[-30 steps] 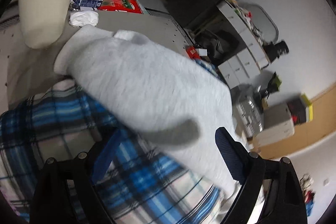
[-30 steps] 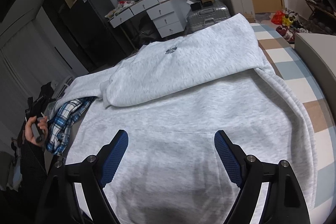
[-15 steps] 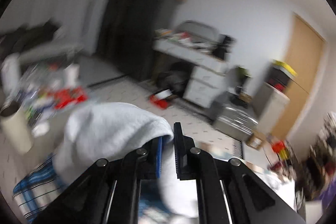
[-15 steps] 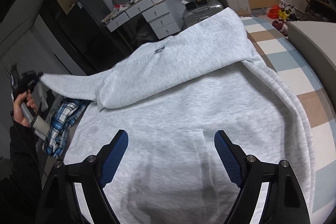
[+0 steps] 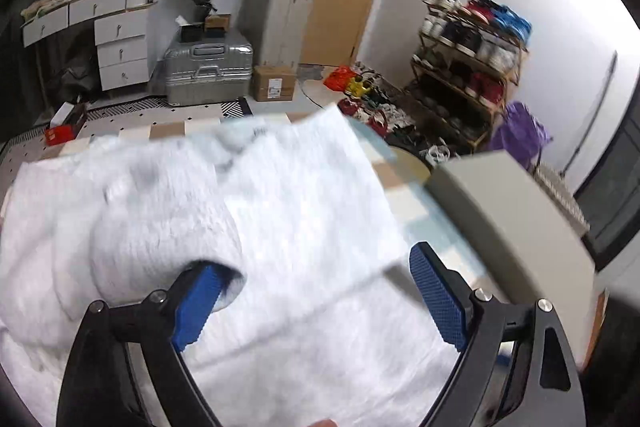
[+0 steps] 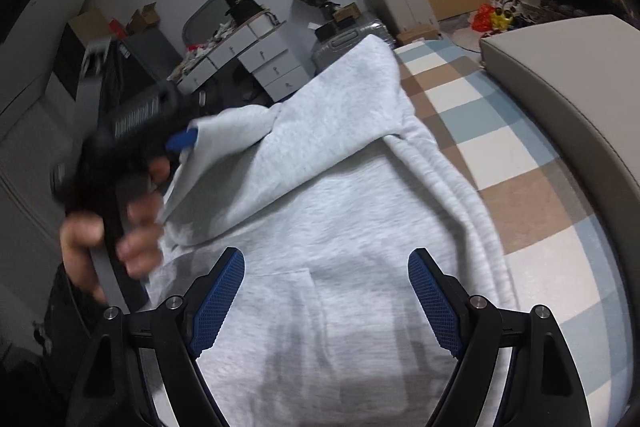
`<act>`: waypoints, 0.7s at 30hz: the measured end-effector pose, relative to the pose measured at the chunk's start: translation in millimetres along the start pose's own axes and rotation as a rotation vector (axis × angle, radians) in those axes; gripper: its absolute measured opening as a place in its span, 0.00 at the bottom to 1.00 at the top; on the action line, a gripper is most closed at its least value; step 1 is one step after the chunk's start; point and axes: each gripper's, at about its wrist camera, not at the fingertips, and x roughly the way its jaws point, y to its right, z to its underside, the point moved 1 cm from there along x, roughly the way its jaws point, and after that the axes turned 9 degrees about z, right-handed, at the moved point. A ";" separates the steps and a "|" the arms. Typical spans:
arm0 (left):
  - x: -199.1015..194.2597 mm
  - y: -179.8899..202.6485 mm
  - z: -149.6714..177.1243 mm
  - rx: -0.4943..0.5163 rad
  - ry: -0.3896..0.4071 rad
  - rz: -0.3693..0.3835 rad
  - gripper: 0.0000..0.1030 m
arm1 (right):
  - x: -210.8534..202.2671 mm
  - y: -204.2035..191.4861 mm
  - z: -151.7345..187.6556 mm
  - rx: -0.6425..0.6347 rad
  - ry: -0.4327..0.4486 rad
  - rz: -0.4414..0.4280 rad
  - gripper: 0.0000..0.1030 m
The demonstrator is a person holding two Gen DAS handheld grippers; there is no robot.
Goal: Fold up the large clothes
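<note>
A light grey hoodie (image 6: 320,227) lies spread on the bed, its front pocket toward me and its hood folded down over the chest. My left gripper (image 5: 316,267) hangs over the hoodie's body (image 5: 280,207) and its jaws are opening. The sleeve cuff (image 5: 168,251) still drapes over its left finger, and the pads do not press on it. The right wrist view shows that same left gripper (image 6: 160,131), held in a person's hand (image 6: 136,223), beside the carried-over sleeve (image 6: 224,131). My right gripper (image 6: 326,259) stands open above the pocket with nothing between its fingers.
The bed has a checked cover (image 6: 500,155) in blue, brown and white. A grey padded headboard (image 6: 560,107) runs along the right. Beyond the bed's far edge stand a silver suitcase (image 5: 208,71), white drawers (image 5: 120,47) and a shoe rack (image 5: 468,67).
My left gripper shut on the sleeve at the left, swung it across over the hoodie's body, and its jaws have opened wide. The right gripper drifted slightly over the pocket.
</note>
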 end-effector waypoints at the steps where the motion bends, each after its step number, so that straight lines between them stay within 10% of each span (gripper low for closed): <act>1: -2.7 -5.0 12.0 -0.002 -0.010 -0.011 0.86 | 1.5 3.3 -1.0 0.007 -0.003 0.003 0.82; 6: -12.9 -37.4 40.4 -0.059 -0.109 -0.067 0.86 | 20.5 12.6 2.5 0.045 -0.064 0.002 0.82; 13: -49.2 -45.6 61.1 -0.240 -0.133 0.052 0.86 | 24.8 0.5 9.3 -0.006 -0.066 0.034 0.82; 21: -118.3 -79.7 110.4 -0.117 -0.002 -0.287 0.86 | 51.6 -64.1 7.2 -0.165 -0.126 0.056 0.82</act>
